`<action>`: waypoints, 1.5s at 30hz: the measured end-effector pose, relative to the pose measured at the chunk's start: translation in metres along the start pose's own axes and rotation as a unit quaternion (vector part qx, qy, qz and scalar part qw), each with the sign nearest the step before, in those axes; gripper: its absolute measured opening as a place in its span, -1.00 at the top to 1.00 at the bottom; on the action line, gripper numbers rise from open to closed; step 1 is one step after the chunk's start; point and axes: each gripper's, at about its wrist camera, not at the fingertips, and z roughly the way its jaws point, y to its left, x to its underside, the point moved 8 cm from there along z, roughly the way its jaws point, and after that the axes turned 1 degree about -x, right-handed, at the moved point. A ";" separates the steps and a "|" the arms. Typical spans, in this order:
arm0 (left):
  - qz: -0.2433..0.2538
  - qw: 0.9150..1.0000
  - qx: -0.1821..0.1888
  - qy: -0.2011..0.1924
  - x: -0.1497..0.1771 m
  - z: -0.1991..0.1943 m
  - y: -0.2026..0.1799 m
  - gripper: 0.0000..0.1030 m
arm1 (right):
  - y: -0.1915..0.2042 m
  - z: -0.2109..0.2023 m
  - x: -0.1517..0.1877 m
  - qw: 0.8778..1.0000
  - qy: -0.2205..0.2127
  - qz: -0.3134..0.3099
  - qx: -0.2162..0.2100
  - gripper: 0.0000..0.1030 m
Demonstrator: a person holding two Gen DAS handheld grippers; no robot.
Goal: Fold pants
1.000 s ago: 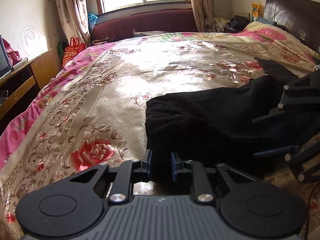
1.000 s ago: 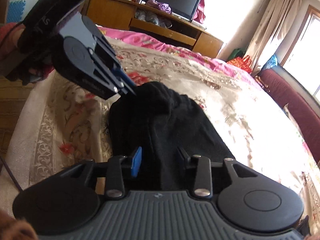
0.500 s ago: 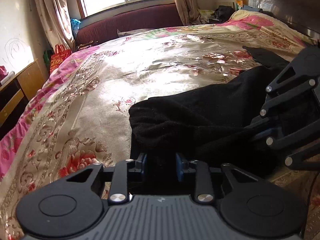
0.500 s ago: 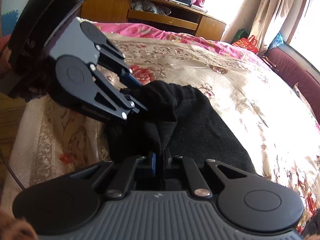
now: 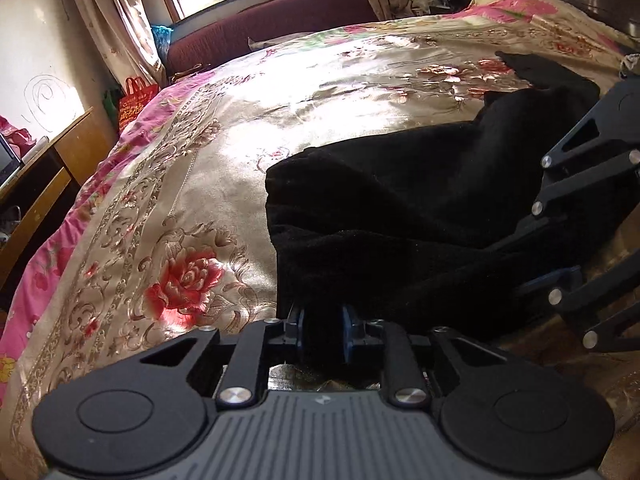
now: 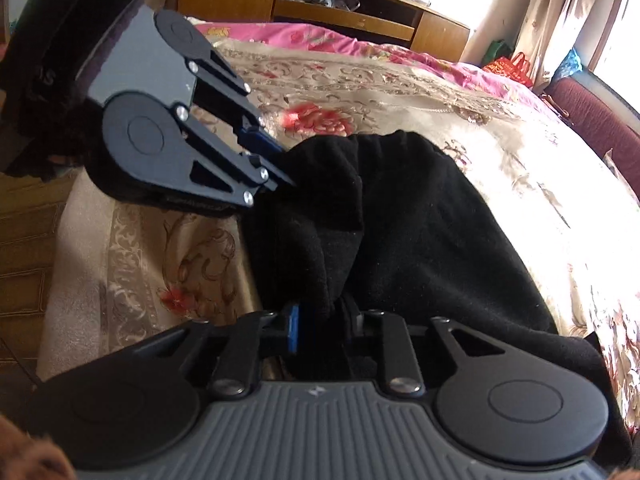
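A wide bed (image 5: 224,128) fills both views, covered by a shiny cream bedspread (image 6: 460,92) with red roses and a pink border. Past it stand a wooden cabinet (image 6: 304,4) with a dark screen on top, a dark red sofa (image 5: 272,32) under the window, and pale curtains (image 5: 116,28).

The black pants (image 5: 400,208) lie bunched near one edge of the bed, in a thick dark heap on the bedspread, with one end trailing away toward the pillow side.

The left tongs (image 5: 323,328) have a fold of the pants' near edge between their blue pads; their jaws are opening, though the fabric fills the narrow gap and the pads touch it on both sides. In the right wrist view they bite into the upper corner of the heap.

The right tongs (image 6: 322,330) likewise have a gathered ridge of the black cloth between their fingers, jaws opening, the cloth pressed in the small gap.
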 end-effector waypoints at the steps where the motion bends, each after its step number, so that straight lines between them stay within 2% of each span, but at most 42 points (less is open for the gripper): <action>1: 0.002 1.000 -0.007 0.003 0.000 -0.004 0.002 0.26 | -0.006 -0.010 -0.002 1.000 -0.007 0.016 -0.005 0.49; 5: -0.014 0.999 -0.031 -0.001 -0.006 -0.022 0.011 0.26 | -0.048 -0.058 0.004 0.995 -0.048 0.086 0.029 0.44; 8: -0.028 0.998 -0.045 -0.028 -0.022 -0.041 0.013 0.27 | -0.103 -0.084 0.026 0.985 -0.052 0.129 0.107 0.34; 11: -0.017 0.998 -0.023 -0.064 -0.052 -0.052 -0.009 0.27 | -0.171 -0.095 0.060 0.966 -0.017 0.168 0.198 0.30; 13: -0.004 0.997 0.005 -0.079 -0.071 -0.049 -0.034 0.27 | -0.218 -0.099 0.083 0.947 0.007 0.218 0.235 0.30; 17: 0.009 0.991 0.093 -0.093 -0.108 -0.023 -0.107 0.27 | -0.311 -0.097 0.127 0.908 0.049 0.290 0.300 0.23; 18: 0.012 0.988 0.120 -0.095 -0.119 -0.015 -0.131 0.27 | -0.332 -0.096 0.141 0.897 0.057 0.311 0.308 0.17; 22: 0.025 0.979 0.182 -0.083 -0.147 0.007 -0.201 0.25 | -0.404 -0.080 0.172 0.866 0.087 0.375 0.320 0.14; 27: 0.041 0.972 0.222 -0.064 -0.169 0.030 -0.255 0.17 | -0.465 -0.052 0.191 0.829 0.099 0.431 0.343 0.12; 30: 0.058 0.973 0.215 -0.056 -0.175 0.044 -0.272 0.15 | -0.490 -0.043 0.207 0.811 0.100 0.458 0.348 0.11; 31: 0.066 0.975 0.205 -0.051 -0.175 0.049 -0.277 0.15 | -0.494 -0.046 0.210 0.807 0.094 0.466 0.350 0.20; 32: 0.070 0.976 0.198 -0.047 -0.175 0.053 -0.280 0.15 | -0.497 -0.050 0.212 0.803 0.088 0.477 0.347 0.31; 34: 0.072 0.978 0.194 -0.041 -0.172 0.055 -0.283 0.18 | -0.499 -0.062 0.217 0.802 0.076 0.493 0.329 0.89; 37: 0.071 0.977 0.196 -0.039 -0.171 0.051 -0.286 0.35 | -0.493 -0.091 0.219 0.812 0.053 0.486 0.319 0.90; 39: 0.077 0.977 0.195 -0.046 -0.173 0.044 -0.288 0.41 | -0.485 -0.123 0.222 0.810 0.023 0.495 0.314 0.90; 42: 0.085 0.975 0.199 -0.057 -0.175 0.033 -0.292 0.48 | -0.468 -0.185 0.231 0.801 -0.029 0.514 0.305 0.90; 45: 0.103 0.972 0.201 -0.071 -0.182 0.021 -0.302 0.51 | -0.442 -0.258 0.251 0.782 -0.081 0.537 0.307 0.90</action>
